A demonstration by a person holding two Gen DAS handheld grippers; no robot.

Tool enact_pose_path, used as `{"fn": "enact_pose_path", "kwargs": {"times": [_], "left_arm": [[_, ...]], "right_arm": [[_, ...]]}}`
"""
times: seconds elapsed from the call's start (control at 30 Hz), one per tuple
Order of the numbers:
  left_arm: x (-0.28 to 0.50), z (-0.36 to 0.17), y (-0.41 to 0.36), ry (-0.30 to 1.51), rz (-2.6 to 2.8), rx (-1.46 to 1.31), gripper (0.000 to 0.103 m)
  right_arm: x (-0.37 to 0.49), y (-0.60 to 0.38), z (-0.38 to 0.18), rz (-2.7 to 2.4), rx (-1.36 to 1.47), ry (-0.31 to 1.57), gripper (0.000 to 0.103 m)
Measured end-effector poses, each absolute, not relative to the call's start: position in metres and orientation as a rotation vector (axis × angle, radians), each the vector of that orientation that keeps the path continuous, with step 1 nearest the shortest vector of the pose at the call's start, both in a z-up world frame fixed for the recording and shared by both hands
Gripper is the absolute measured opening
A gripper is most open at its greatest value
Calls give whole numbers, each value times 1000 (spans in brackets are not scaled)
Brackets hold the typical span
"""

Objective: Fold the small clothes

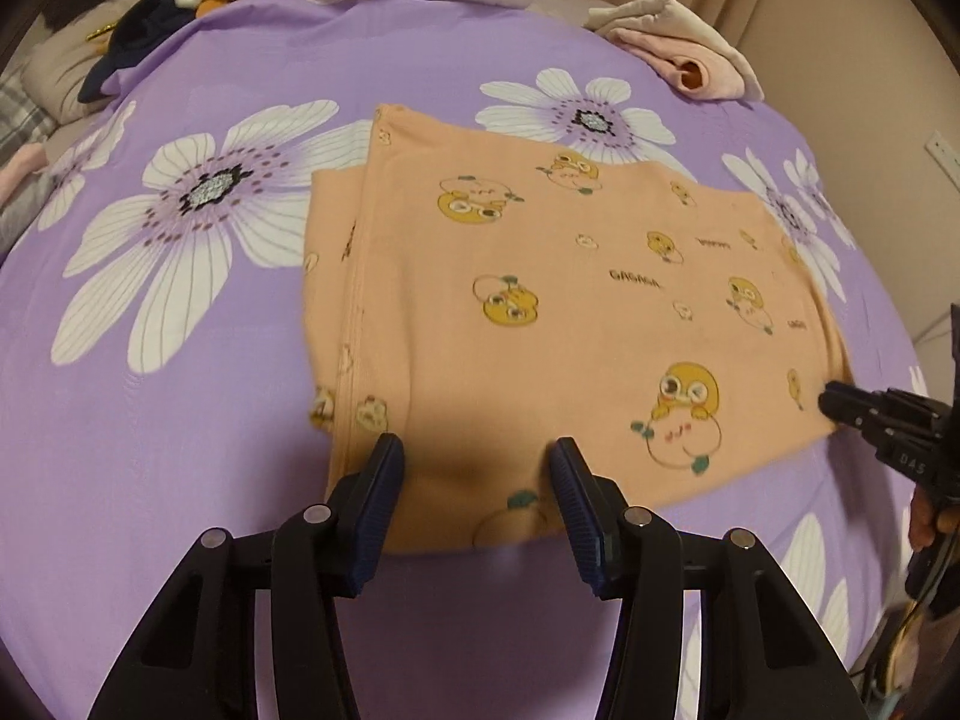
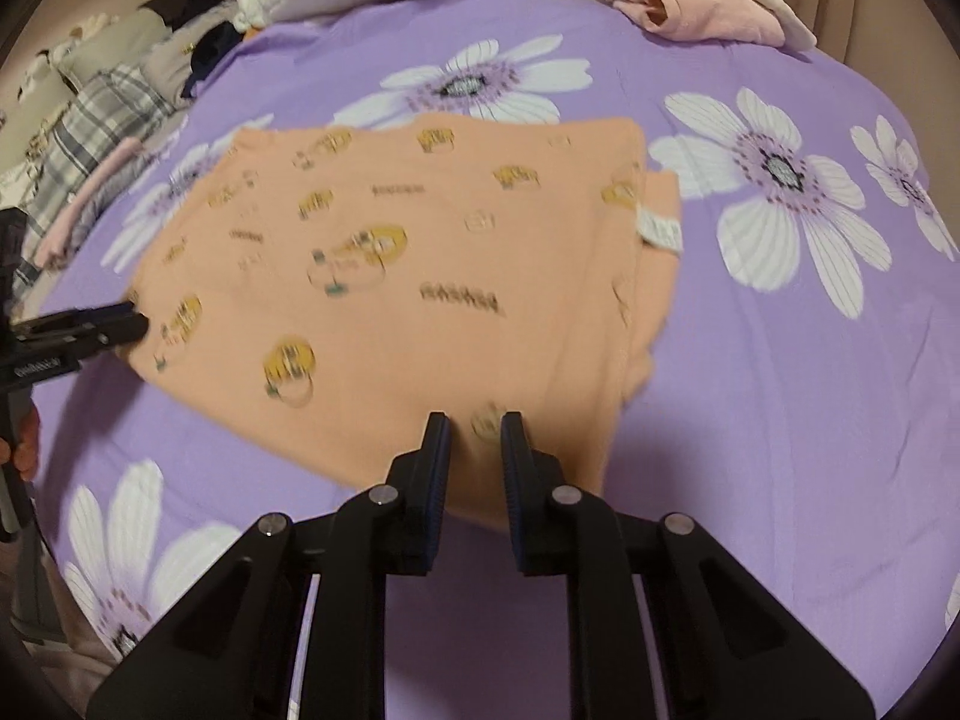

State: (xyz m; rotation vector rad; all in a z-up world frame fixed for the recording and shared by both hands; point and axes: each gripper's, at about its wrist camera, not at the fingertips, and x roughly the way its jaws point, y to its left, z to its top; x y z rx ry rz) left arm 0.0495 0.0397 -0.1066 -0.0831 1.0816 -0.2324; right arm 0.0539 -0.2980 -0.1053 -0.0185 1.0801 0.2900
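1. The peach garment (image 1: 540, 312) lies flat and folded on the purple bedsheet (image 1: 198, 420), its layers stacked so that a second edge shows along the side away from the right gripper.
2. Its print is of yellow round-faced cartoon figures with small green leaves and pale outlined circles.
3. Short dark words are scattered across the cloth; one in the left wrist view reads roughly "GAGAGA", and the rest are too small or blurred to read.
4. A small white tag (image 2: 660, 232) sticks out at the garment's folded edge, ahead and to the right of the right jaws; its text is unreadable.
5. The left gripper (image 1: 477, 456) has its jaws spread wide, with the garment's near hem lying just ahead of and between them.
6. The right gripper (image 2: 475, 429) has its jaws narrowed to a small gap above the near hem; whether cloth is pinched I cannot tell.
7. In the left wrist view, the right gripper's tips touch the garment's right corner.
8. Beyond the jaws, a folded pink cloth (image 1: 690, 54) rests at the far edge of the bed.
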Motion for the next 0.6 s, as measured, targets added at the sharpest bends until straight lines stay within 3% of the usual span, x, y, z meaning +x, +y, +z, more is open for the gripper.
{"fn": "enact_pose_path", "kwargs": {"times": [0.37,0.47,0.5,0.6], "left_arm": [[25,-89,57,1067,-193,-179,52],[22,-89,62,1071,-187,-212,61],[22,-89,63,1070,-185,-222,63],[23,-88,68,1074,-185,-257,64]], "right_arm": [[26,-304,-82,324,41,1037,22],[22,-300,-73,351,69,1018,27],[21,-299,-71,358,77,1014,34],[20,-291,-66,384,90,1003,35]]}}
